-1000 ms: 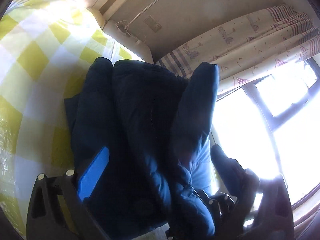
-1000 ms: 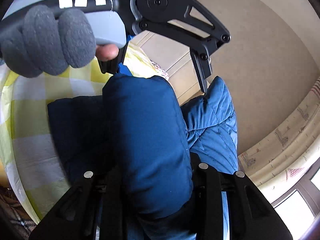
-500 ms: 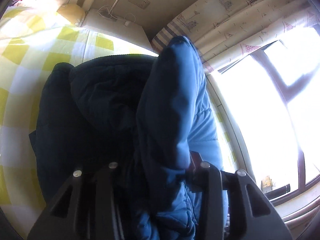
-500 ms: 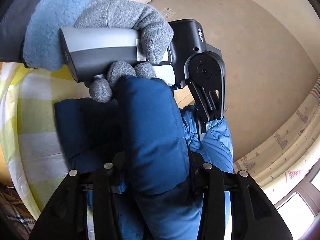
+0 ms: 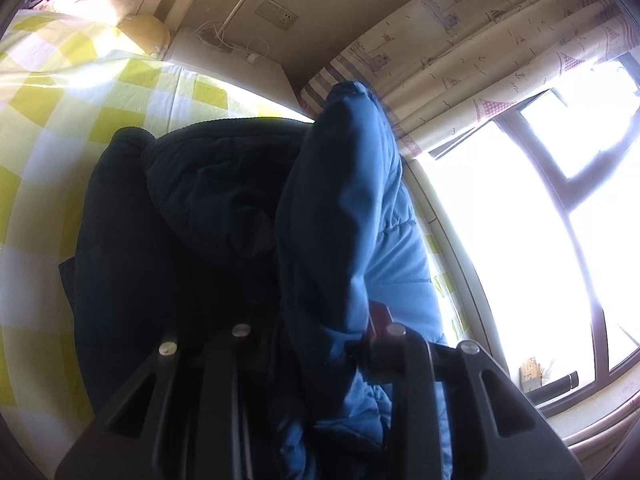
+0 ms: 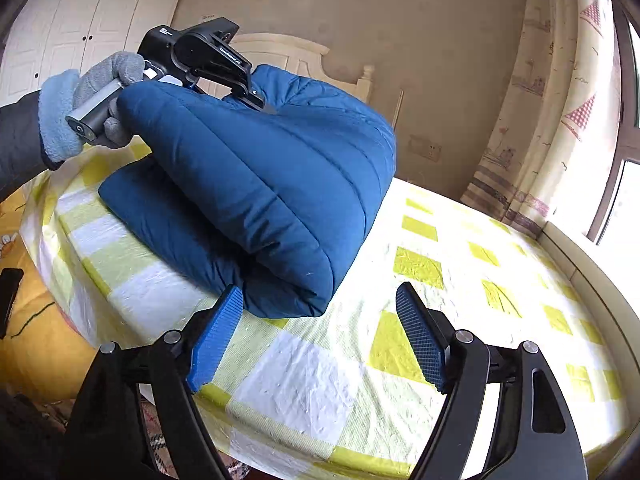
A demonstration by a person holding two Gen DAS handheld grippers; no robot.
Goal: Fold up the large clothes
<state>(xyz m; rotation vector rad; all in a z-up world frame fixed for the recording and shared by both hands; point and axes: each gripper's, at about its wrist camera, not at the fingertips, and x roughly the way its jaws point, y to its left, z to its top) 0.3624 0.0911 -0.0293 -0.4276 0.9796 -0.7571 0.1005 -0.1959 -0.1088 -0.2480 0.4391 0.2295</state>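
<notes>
The blue padded jacket [image 6: 256, 184] lies folded on the bed [image 6: 460, 280] near its corner, one thick fold raised. The left tool [image 6: 260, 108] has just closed on that fold's far edge and grips it. The right tool [image 6: 320, 312] has just let go and pulled back, jaws wide and empty, beside the jacket's near edge.

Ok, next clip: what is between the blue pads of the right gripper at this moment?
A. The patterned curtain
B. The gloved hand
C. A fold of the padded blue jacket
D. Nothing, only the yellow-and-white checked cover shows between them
D: the right gripper stands open, its jaws just having been opening, with bare yellow-and-white checked cover between its pads; the padded blue jacket lies just beyond them.
</notes>
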